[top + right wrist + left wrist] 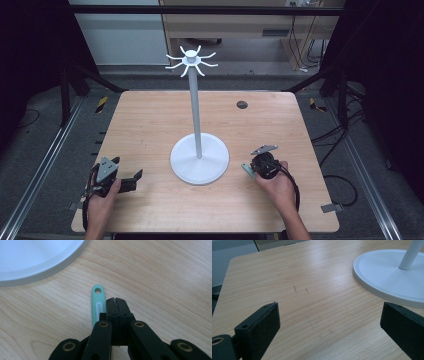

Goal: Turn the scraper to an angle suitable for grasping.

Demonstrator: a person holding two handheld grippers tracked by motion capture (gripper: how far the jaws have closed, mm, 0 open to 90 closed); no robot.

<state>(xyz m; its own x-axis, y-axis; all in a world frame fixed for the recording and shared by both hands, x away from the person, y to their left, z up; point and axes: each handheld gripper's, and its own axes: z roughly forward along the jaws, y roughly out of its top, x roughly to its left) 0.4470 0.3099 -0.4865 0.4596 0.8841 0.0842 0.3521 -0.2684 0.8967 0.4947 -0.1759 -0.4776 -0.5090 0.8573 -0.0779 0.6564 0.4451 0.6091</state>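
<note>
A white stand has a round base [186,165] [384,277] [32,257] at the middle of the wooden table [150,120], a tall pole [195,105] and several curved hooks at its top [191,61]. My right gripper [255,166] [115,301] is shut, right of the base, with its jaws pressed together. A teal handle with a hanging hole [96,302] [246,169] lies on the wood along the left side of those jaws and runs under the gripper. My left gripper [127,168] [329,322] rests open near the front left, with bare wood between its jaws.
A dark round grommet [242,104] sits in the tabletop at the back right. Black frame struts [85,75] rise at both rear corners. Cables [340,180] lie on the floor to the right of the table.
</note>
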